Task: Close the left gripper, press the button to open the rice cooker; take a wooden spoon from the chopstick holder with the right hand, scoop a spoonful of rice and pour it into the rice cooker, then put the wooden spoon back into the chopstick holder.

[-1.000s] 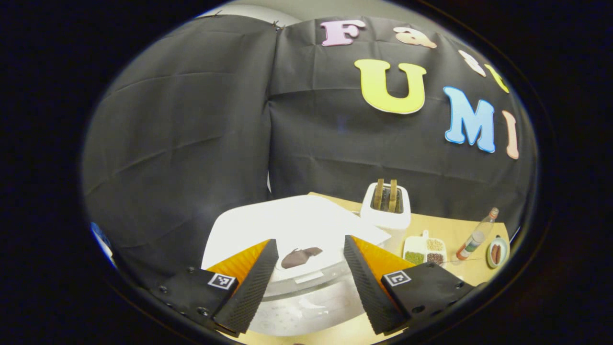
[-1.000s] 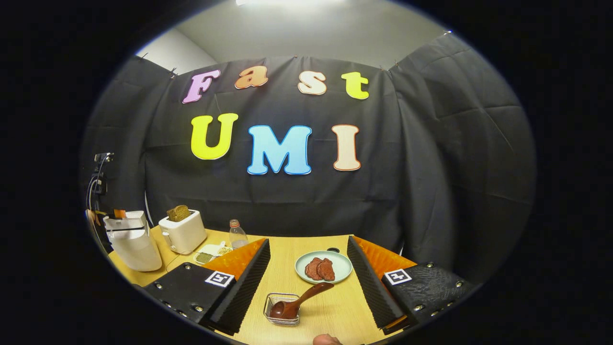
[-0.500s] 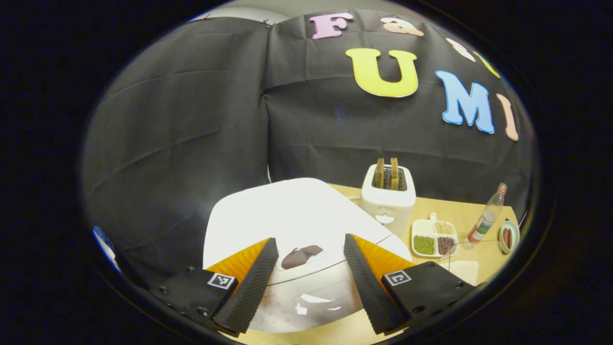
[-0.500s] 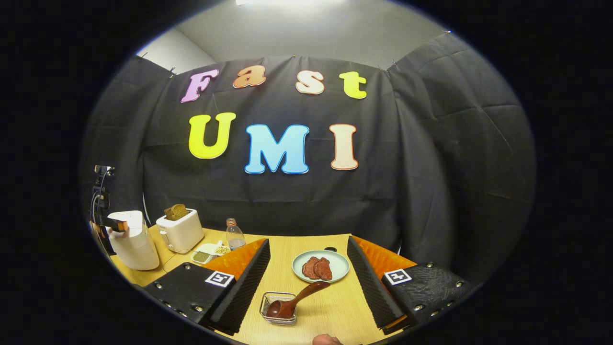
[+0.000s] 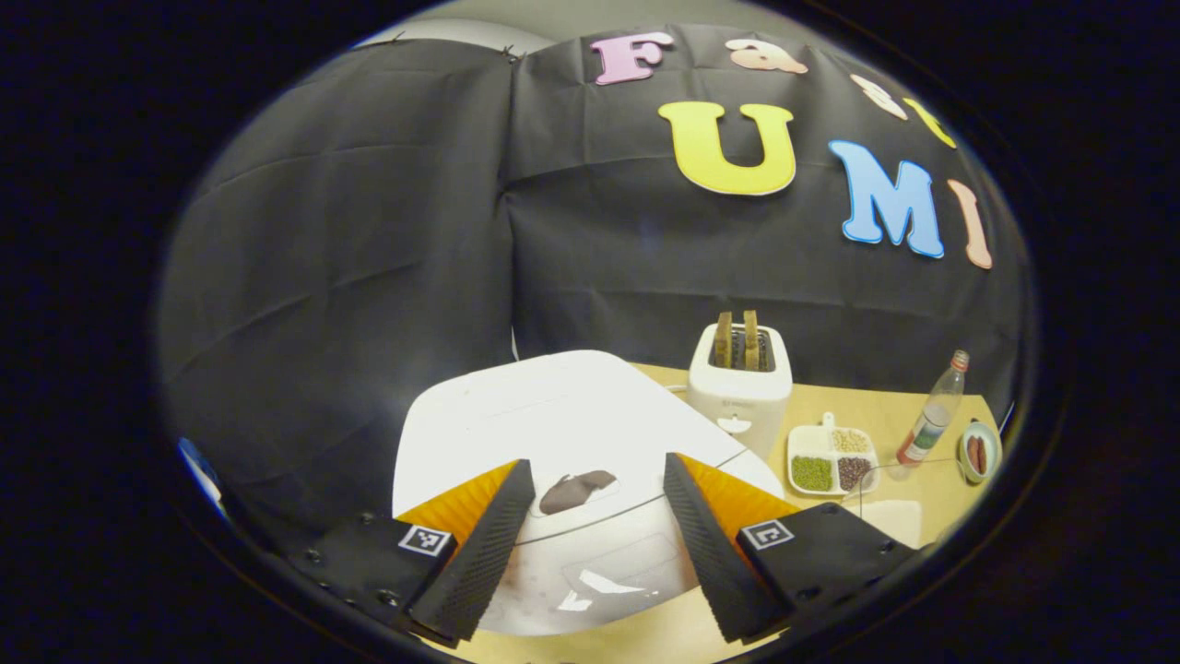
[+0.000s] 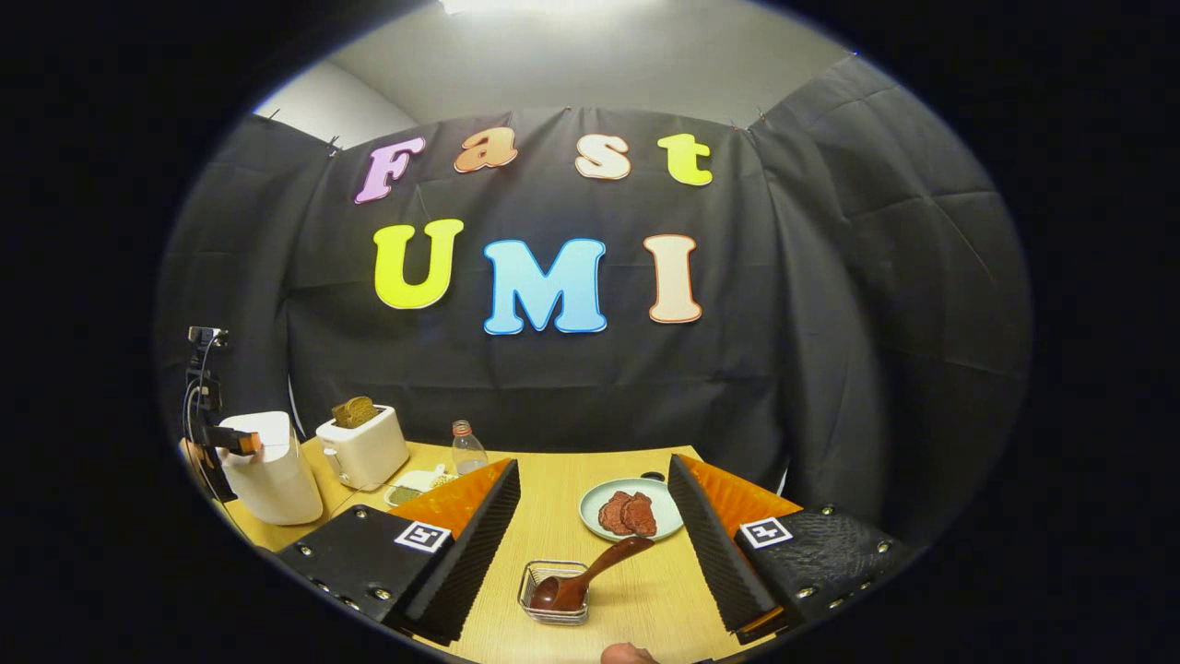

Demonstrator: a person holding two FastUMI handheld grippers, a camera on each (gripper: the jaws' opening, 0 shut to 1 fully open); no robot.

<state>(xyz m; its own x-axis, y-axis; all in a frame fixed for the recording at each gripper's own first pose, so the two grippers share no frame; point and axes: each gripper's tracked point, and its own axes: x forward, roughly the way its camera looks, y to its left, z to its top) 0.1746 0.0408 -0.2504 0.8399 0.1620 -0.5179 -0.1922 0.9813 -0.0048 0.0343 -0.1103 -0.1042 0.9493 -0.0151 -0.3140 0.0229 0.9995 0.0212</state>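
Observation:
The white rice cooker [image 5: 562, 415] lies close below my left gripper [image 5: 597, 468], its lid down. A dark patch [image 5: 576, 491] on the lid's front shows between the fingers, which stand wide apart and hold nothing. In the right gripper view the cooker [image 6: 272, 470] is at the far left, with the left gripper [image 6: 232, 439] just over it. My right gripper [image 6: 593, 468] is open above the table. Ahead of it a brown wooden spoon [image 6: 595, 574] leans in a small wire-mesh holder [image 6: 553, 609], bowl down and handle pointing up to the right.
A white toaster [image 5: 740, 380] with bread stands behind the cooker. To its right are a divided dish of grains [image 5: 830, 458], a bottle [image 5: 931, 424] and a plate of meat [image 6: 631, 509]. A fingertip [image 6: 627, 655] shows at the table's near edge.
The left gripper has pulled back and up a little, so more of the cooker's front shows. The right gripper has barely shifted. Both stayed open.

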